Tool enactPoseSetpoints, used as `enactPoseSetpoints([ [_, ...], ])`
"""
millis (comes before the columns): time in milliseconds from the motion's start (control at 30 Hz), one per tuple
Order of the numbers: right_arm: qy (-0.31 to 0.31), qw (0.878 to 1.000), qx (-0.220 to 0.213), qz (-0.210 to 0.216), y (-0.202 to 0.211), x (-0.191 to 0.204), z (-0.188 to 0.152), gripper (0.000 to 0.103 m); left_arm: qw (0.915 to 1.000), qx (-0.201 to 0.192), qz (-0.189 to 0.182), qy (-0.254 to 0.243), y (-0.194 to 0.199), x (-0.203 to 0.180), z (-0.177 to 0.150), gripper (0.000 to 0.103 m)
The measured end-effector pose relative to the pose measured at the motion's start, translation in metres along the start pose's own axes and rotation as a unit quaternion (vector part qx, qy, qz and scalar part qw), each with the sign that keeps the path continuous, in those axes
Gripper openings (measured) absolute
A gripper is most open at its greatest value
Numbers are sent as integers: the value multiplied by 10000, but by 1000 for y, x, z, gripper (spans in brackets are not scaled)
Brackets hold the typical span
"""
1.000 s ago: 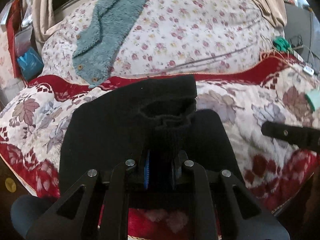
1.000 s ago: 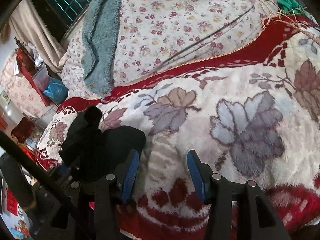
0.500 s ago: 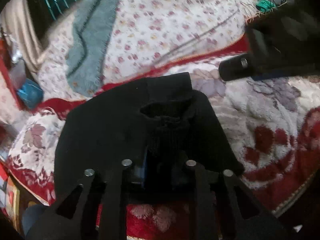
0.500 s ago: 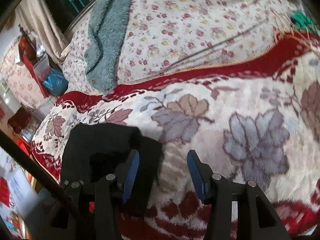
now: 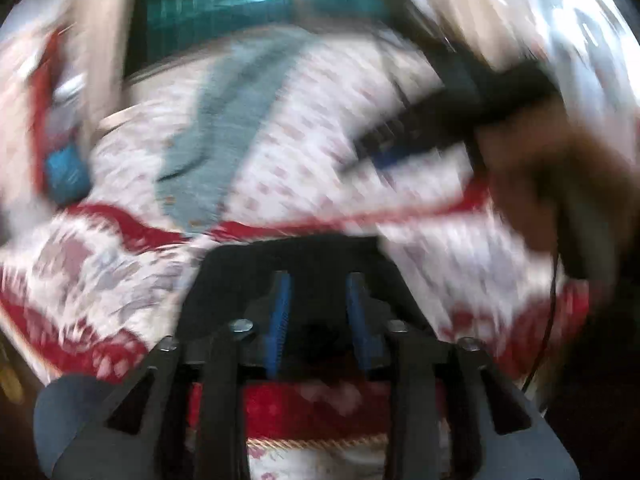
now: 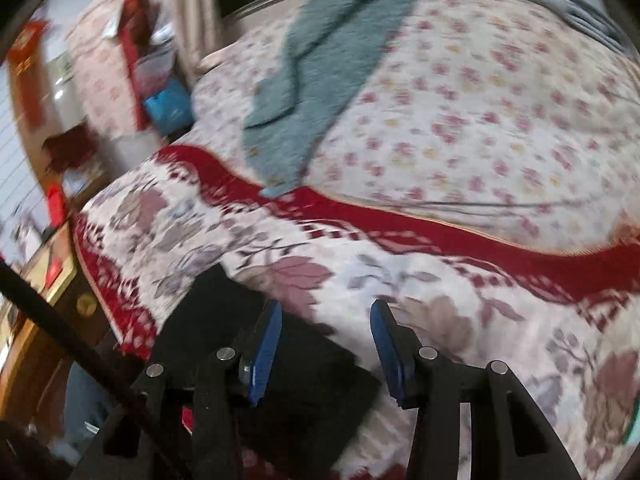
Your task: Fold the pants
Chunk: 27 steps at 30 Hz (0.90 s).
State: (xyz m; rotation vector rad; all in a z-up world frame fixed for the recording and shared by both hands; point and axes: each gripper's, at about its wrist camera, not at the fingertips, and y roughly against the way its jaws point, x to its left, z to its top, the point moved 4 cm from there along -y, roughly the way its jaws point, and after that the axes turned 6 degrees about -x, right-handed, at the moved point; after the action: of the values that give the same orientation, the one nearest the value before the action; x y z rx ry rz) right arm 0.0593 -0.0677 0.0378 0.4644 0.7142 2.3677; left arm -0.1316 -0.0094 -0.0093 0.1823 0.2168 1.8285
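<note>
**Clerk:** Item one, the pants point(image 6: 256, 392). Location?

**Checker:** Black, lying as a compact flat packet at the near edge of the red-and-cream floral blanket point(image 6: 400, 280). In the right wrist view the packet sits low and to the left of the right gripper point(image 6: 324, 312); its left blue pad overlaps the cloth's right margin, and the right pad is over bare blanket.

**Clerk:** Item two, left gripper point(image 5: 318, 292).

**Checker:** Blue pads apart, nothing between them. It hangs directly over the pants point(image 5: 296, 264), which lie just ahead and beneath. The view is badly smeared, so contact with the cloth cannot be told.

**Clerk:** Right gripper jaws?

**Checker:** Spread wide, empty. In the left view it appears upper right, blurred, well clear of the cloth.

**Clerk:** Long axis of the packet?

**Checker:** In the right view it runs diagonally, from the far left corner down toward the near right. Judged nearer arm: the left, being centred on it. The right would have to shift leftward to reach it.

**Clerk:** Task standing?

**Checker:** By its shape the folding looks largely done; whether another fold is wanted, I cannot say.

**Clerk:** Containers?

**Checker:** None in play. Other entries: a teal fleece garment point(image 6: 340, 60) lying across the small-flowered quilt point(image 6: 480, 120) beyond the blanket, and a blue bag point(image 6: 168, 106) beside the bed, contents not discernible.
</note>
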Motion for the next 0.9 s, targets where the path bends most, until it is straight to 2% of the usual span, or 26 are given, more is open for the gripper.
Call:
enactPoseSetpoints([
  [67, 6, 9994, -1, 345, -12, 15, 0, 45, 9951, -45, 479, 862, -6, 41, 12, 68],
  [133, -51, 9978, -18, 658, -25, 30, 2, 45, 9882, 296, 838, 1249, -26, 67, 10, 68],
  [167, -74, 9972, 32, 742, -33, 35, 2, 45, 9813, 808, 1032, 1409, -48, 81, 2, 68],
  [200, -22, 9964, 173, 824, -44, 42, -1, 45, 9756, 1128, 1164, 1481, -60, 86, -6, 68],
  [233, 119, 9960, 370, 808, -54, 46, -7, 45, 9673, 1685, 1224, 1445, -82, 88, -20, 68],
  [300, 832, 9904, 1107, 25, -86, 44, -37, 45, 9559, 2434, 1074, 1245, -106, 78, -47, 72],
  [333, 1177, 9806, 1496, -458, -101, 35, -60, 48, 9588, 2448, 1123, 900, -110, 70, -56, 74],
  [367, 1261, 9798, 1458, -534, -104, 27, -74, 51, 9678, 2120, 1245, 545, -105, 61, -56, 76],
  [400, 965, 9908, 893, -308, -95, 17, -81, 53, 9684, 2078, 1277, 518, -103, 58, -57, 76],
  [467, 448, 9968, 654, 62, -87, 4, -85, 53, 9679, 2054, 1286, 670, -100, 60, -55, 77],
  [567, 473, 9950, 870, 137, -85, 6, -72, 53, 9679, 2005, 1228, 886, -102, 74, -53, 78],
  [633, 496, 9958, 753, 124, -74, 11, -55, 51, 9673, 2011, 1141, 1039, -102, 85, -50, 78],
  [700, 234, 9992, 293, 129, -49, 14, -29, 51, 9676, 1796, 1001, 1467, -97, 102, -35, 77],
  [767, 58, 9998, 164, 68, -33, 15, -21, 51, 9681, 1391, 956, 1854, -90, 124, -5, 77],
  [833, 208, 9995, 106, 193, -18, 24, -29, 52, 9699, 1269, 686, 1962, -94, 134, 16, 77],
  [900, 563, 9979, 188, 255, -18, 33, -55, 53, 9666, 1605, 60, 1997, -124, 134, 30, 77],
])
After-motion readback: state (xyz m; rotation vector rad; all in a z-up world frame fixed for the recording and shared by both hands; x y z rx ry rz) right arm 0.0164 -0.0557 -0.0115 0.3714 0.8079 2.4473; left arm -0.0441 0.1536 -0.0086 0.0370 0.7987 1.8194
